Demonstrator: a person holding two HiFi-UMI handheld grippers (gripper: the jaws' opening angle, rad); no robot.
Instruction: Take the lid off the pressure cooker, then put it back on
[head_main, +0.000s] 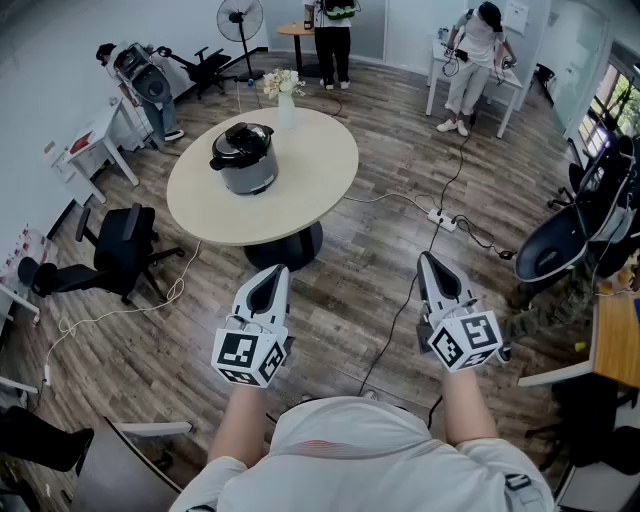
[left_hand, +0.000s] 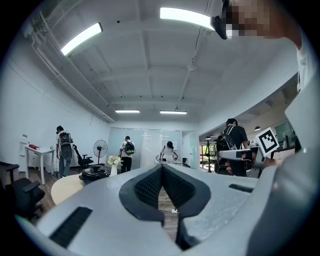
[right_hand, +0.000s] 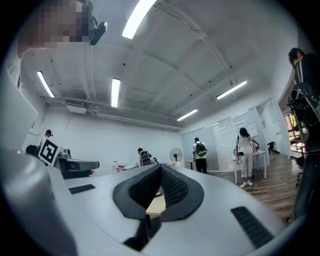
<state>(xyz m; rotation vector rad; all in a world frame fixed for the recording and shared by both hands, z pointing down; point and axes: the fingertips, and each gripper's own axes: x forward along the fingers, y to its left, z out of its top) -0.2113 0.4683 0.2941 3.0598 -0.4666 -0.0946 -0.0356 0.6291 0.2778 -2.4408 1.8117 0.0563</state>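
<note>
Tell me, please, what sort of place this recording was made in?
Most likely an open-plan office or lab: a round table carrying a pressure cooker, a black office chair on wood-look flooring, a pedestal fan, and people standing at the far end.

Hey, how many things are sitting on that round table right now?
2. The pressure cooker stands on the round table, left of its middle; a vase of flowers stands near the far edge. Something small behind either could be hidden.

Left gripper (left_hand: 161, 166) — fingers (left_hand: 144, 187) together
</note>
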